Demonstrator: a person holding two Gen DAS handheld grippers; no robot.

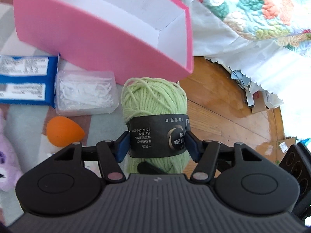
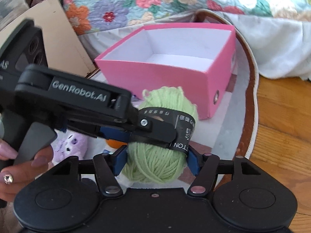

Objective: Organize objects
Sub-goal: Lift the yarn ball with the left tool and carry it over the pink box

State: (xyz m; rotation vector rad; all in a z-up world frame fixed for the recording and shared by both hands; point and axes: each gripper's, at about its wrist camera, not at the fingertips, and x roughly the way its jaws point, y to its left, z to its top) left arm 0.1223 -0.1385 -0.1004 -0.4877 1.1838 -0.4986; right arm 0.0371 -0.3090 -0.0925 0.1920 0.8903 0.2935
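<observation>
Wooden floorboards (image 1: 223, 104) run under a round pale rug with a brown rim (image 2: 250, 89), and a quilted floral bedspread (image 2: 116, 5) hangs down behind it all, so this is basically a bedside floor setup.

On the rug sits an open pink cardboard box with a white inside (image 2: 175, 62), toward the rug's far edge near the bedspread. Looks empty from both views.

Main thing: a light green ball of yarn with a black paper band (image 1: 155, 104) is just in front of the box's near wall. The left gripper (image 1: 157, 145) has its blue pads (image 1: 122, 147) pressed on the black band from both sides, so it's clenched on the yarn. In the right wrist view the right gripper (image 2: 157, 161) also has its blue pads (image 2: 119, 162) against the lower half of the same ball, one on each side, so it's gripping it too as far as I can tell. The left gripper crosses that view from the left, with a hand with painted nails (image 2: 17, 167) on its grey handle.

Further along the rug's left side: a blue packet with white labels (image 1: 25, 77), a clear plastic box of white floss picks (image 1: 85, 93) just beside it, an orange egg-shaped sponge (image 1: 63, 131) nearer the camera, and a purple plush toy (image 1: 7, 155) at the very edge of the frame.
</observation>
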